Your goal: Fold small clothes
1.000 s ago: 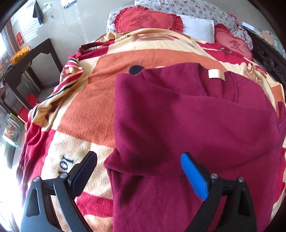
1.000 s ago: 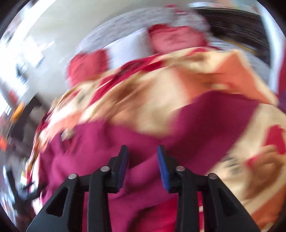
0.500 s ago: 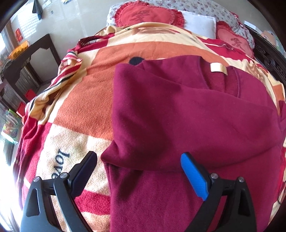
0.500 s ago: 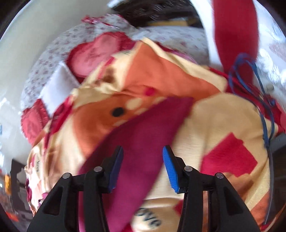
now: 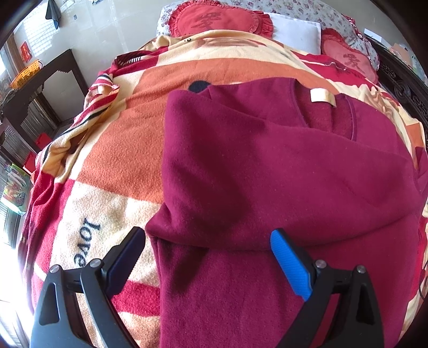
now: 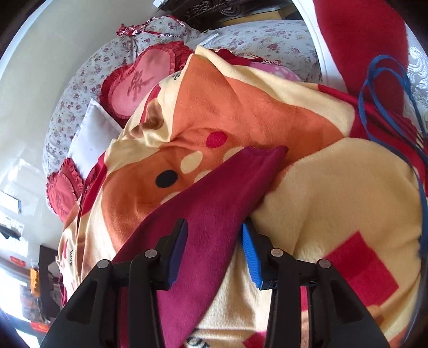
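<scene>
A maroon fleece sweater lies on the bed blanket, collar and cream label at the far end. Its left sleeve is folded across the body. My left gripper is open above the sweater's lower left part and holds nothing. In the right wrist view the other sleeve lies stretched out over the blanket, cuff away from me. My right gripper is open with its fingers on either side of that sleeve, not closed on it.
The orange, cream and red blanket covers the bed. Red heart cushions and a white pillow lie at the head. A dark side table stands left. Blue cords hang at the right.
My right gripper has swung from over the sweater's body out to the stretched sleeve and opened wider around it. My left gripper has drawn slightly back, still open.
</scene>
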A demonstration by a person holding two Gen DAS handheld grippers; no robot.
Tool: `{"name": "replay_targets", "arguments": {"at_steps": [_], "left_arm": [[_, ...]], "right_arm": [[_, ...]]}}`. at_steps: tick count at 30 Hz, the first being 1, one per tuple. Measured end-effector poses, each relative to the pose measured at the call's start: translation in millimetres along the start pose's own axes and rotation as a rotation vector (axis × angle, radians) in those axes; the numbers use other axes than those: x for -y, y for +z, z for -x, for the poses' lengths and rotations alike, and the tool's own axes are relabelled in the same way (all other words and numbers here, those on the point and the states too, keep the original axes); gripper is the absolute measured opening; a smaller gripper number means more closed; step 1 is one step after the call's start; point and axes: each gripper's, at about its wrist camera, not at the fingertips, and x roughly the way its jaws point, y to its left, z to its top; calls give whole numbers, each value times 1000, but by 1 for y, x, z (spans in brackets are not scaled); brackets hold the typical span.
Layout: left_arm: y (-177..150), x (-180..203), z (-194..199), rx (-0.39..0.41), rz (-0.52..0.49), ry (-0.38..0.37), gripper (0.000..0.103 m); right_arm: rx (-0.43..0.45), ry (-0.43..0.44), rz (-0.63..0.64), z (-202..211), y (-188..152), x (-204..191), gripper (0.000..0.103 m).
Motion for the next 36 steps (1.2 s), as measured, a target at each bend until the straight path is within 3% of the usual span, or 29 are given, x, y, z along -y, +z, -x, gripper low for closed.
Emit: {"name": "replay_targets", "arguments": {"at_steps": [1,2,4,10,14,16,20,22,26,28,29,31,33,36], "left_arm": [[-1,-1,1,2,0,-1,97],[-1,-2,3,4,-1,-1,97],[0,-7,7,10,-1,0,97],[5,-31,13,30,59,2,97],[8,-42,17,39,87,-12,97],[11,-47,21,49,101,-21,97],[13,-65,33,77,149,-33,97],[12,-74,37,88,166,-34,97],[8,-84,38,85,171,-33,97],[5,-89,39,85,169,-39,97],[3,-90,40,91,163,-49,97],[3,-89,43,111,142,-70,97],[5,-83,44,125,123,-85,97],[11,-67,40,118,103,-144,97]], "right_arm": [[2,-22,6,-1,0,0,0],[3,-47,18,1,-1,1,0],[39,-10,37,14,-4,0,0],[221,157,197,116,-24,-39,0],[213,258,411,168,-58,-100,0],[165,325,523,178,-85,-141,0],[39,458,730,161,-156,-222,0],[-42,506,835,132,-209,-262,0],[-213,464,930,49,-303,-293,0],[-378,404,950,4,-344,-293,0],[-418,369,965,-9,-356,-292,0],[-410,343,983,-14,-364,-288,2],[-405,367,977,-4,-359,-283,11],[-361,358,960,14,-343,-274,12]]}}
